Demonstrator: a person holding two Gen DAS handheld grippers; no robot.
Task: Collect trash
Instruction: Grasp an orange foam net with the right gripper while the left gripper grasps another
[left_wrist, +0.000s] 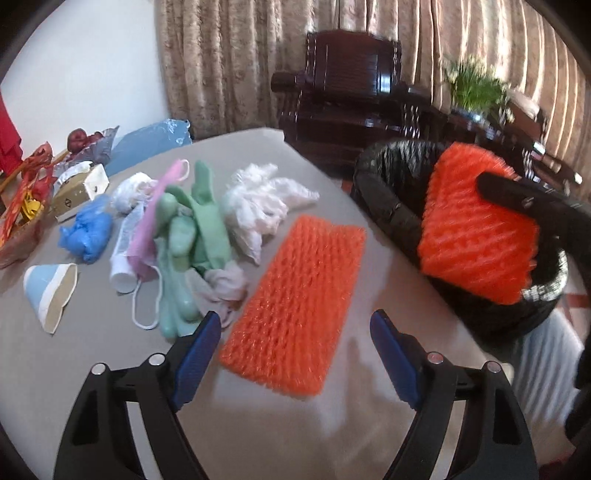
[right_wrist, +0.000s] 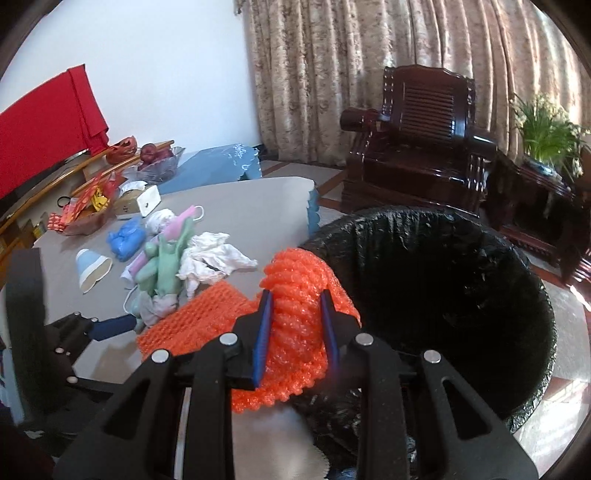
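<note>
Orange foam net (right_wrist: 295, 325) hanging in the clamped right hand-held gripper (right_wrist: 295, 328) over the near rim of the black-lined bin (right_wrist: 443, 295); risking snagging there, dropping outside. Left hand-held gripper (left_wrist: 295, 354) hovering spread apart above a second net (left_wrist: 295, 302) on the bench (left_wrist: 258, 424).

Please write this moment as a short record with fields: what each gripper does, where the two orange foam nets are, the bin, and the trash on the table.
left gripper: open, holds nothing, above the table
right gripper: shut on held foam net, at the rim of the bin
flat foam net: lies on the table, ahead of the left gripper
bin: lined with a black bag, beside the table
other trash on table: paper cup, blue glove, green gloves, white plastic
</note>
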